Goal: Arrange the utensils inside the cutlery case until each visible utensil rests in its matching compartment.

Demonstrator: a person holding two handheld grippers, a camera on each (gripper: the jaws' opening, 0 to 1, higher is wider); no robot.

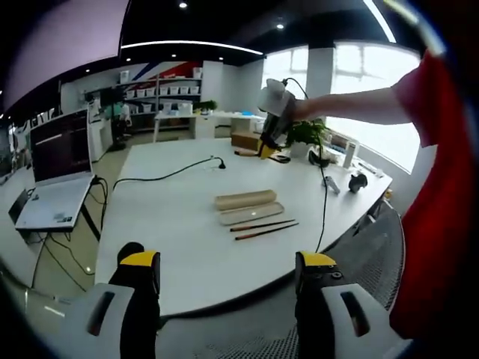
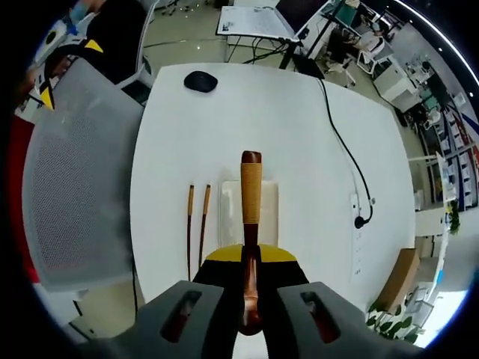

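Right gripper (image 2: 250, 295), in its own view: fingers pinched on a wooden utensil (image 2: 251, 224) with a dark reddish shaft and a cord-wrapped handle. The utensil pointed away from the camera, raised over the white surface (image 2: 299, 134), with its far end over the open cutlery case (image 2: 268, 202). Which kind of utensil it was could not be told, as the lower end was hidden between the fingers.

Two chopsticks (image 2: 196, 221) lay side by side on the surface just left of the case in this view, apart from it and roughly parallel to its long side. A grey mesh chair (image 2: 75, 179) stood at the near-left edge of the surface. Farther off, a black mouse (image 2: 200, 81) sat near the far edge, and a black cable (image 2: 340, 142) ran across the right part.

Left gripper (image 1: 228, 273), in its own view: fingers spread, nothing between them, held back from the near edge of the surface. At mid-surface lay the case, with the wooden lid (image 1: 245, 199) just behind it and the chopsticks just in front. Beyond, the right gripper was held high above the surface at the end of a bare arm (image 1: 352, 105). A laptop (image 1: 56, 168) stood on a side stand at the left.
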